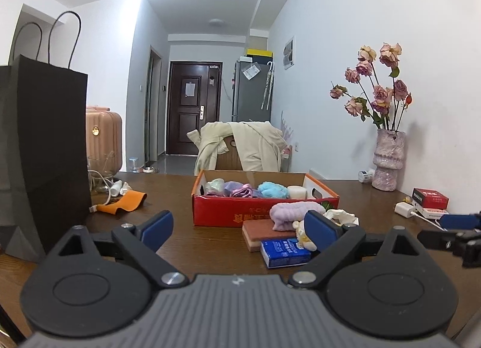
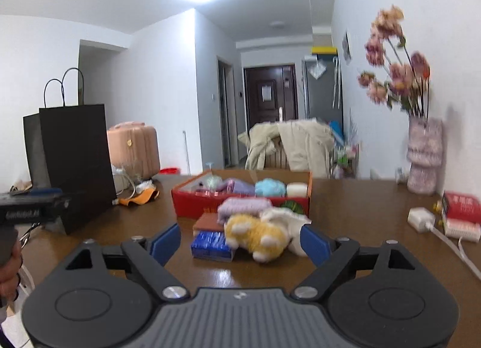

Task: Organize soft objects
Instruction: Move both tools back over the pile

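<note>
A red cardboard box [image 1: 237,212] [image 2: 192,203] on the brown table holds several soft things, among them a blue fluffy ball [image 1: 273,189] [image 2: 270,188] and a white roll [image 1: 296,191]. In front of it lie a purple folded towel [image 1: 293,212] [image 2: 242,207], a yellow-and-white plush toy [image 2: 258,235] [image 1: 303,235], a white soft item [image 2: 285,215], a brown block [image 1: 258,232] and a blue packet [image 1: 284,253] [image 2: 212,244]. My left gripper [image 1: 240,229] is open and empty, short of the pile. My right gripper [image 2: 240,241] is open and empty, the plush just ahead of its fingers.
A tall black paper bag [image 1: 42,149] [image 2: 75,161] stands at the left. An orange cloth [image 1: 124,202] and cables lie beside it. A vase of dried roses [image 1: 387,164], red-and-white boxes [image 1: 430,200] and a white charger [image 2: 421,218] stand at the right. A chair with a beige coat [image 1: 249,146] stands behind the table.
</note>
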`<move>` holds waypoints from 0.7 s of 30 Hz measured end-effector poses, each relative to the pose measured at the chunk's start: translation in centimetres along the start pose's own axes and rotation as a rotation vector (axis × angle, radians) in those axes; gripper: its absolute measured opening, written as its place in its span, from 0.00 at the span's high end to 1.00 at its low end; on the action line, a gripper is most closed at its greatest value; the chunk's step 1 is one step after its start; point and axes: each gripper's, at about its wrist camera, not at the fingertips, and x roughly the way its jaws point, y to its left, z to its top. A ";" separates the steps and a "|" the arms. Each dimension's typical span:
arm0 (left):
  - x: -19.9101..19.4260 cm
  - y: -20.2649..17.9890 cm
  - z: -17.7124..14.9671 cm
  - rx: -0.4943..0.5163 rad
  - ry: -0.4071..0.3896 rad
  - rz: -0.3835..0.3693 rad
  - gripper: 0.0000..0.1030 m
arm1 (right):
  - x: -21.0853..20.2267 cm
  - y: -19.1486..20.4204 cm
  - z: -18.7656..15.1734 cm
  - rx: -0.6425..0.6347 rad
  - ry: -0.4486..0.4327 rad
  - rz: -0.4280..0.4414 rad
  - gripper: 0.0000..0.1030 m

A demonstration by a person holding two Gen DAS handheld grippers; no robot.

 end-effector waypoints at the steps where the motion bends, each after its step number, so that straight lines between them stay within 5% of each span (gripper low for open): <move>1: 0.3 0.0 -0.1 -0.002 0.007 -0.001 0.07 | 0.2 -0.2 -0.2 -0.005 0.009 -0.006 0.16; 12: 6.0 -0.1 -1.2 -0.012 0.122 -0.008 0.11 | 4.6 -2.1 -0.7 0.053 0.082 -0.017 0.18; 21: 13.1 -1.2 -0.2 -0.007 0.205 -0.069 0.19 | 10.5 -4.2 0.3 0.093 0.158 -0.026 0.30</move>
